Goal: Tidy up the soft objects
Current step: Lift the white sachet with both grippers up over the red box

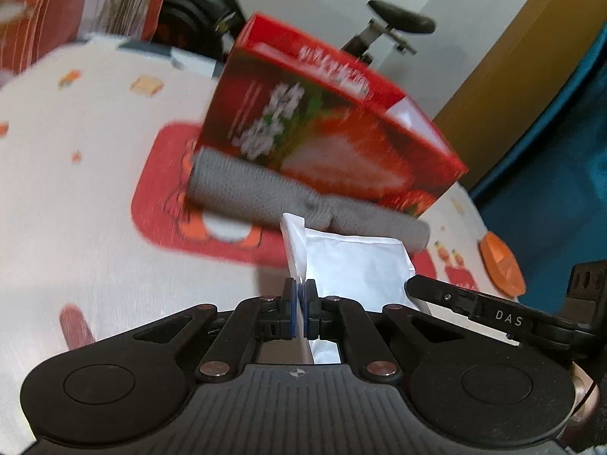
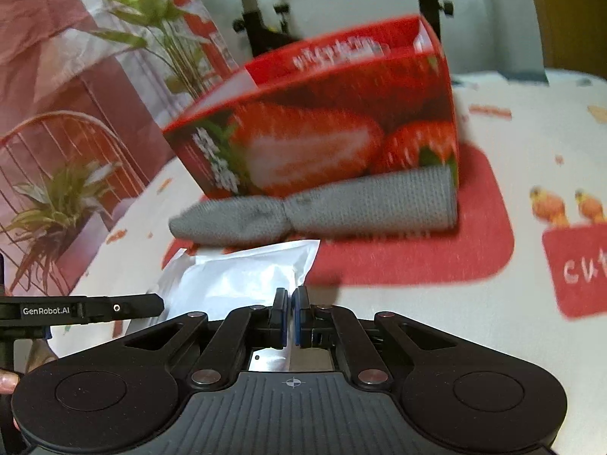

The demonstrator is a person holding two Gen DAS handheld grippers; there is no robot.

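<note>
A white soft pouch [image 1: 353,265] hangs just above the table, held at two edges. My left gripper [image 1: 301,288] is shut on its left edge, which sticks up between the blue pads. My right gripper [image 2: 291,299] is shut on the pouch's [image 2: 242,276] right edge. The other gripper's black finger shows in each view, the right finger [image 1: 474,311] and the left finger [image 2: 114,309]. Beyond the pouch lies a grey rolled cloth [image 1: 265,193] [image 2: 311,208] against the front of an open red strawberry box [image 1: 322,121] [image 2: 322,121].
The table carries a white tablecloth [image 1: 76,189] with red printed patches [image 2: 417,258]. An orange disc [image 1: 500,265] lies near the right edge. An exercise bike [image 1: 398,22] and a plant-print curtain [image 2: 95,76] stand behind. A person's fingertip [image 2: 7,381] shows at the left.
</note>
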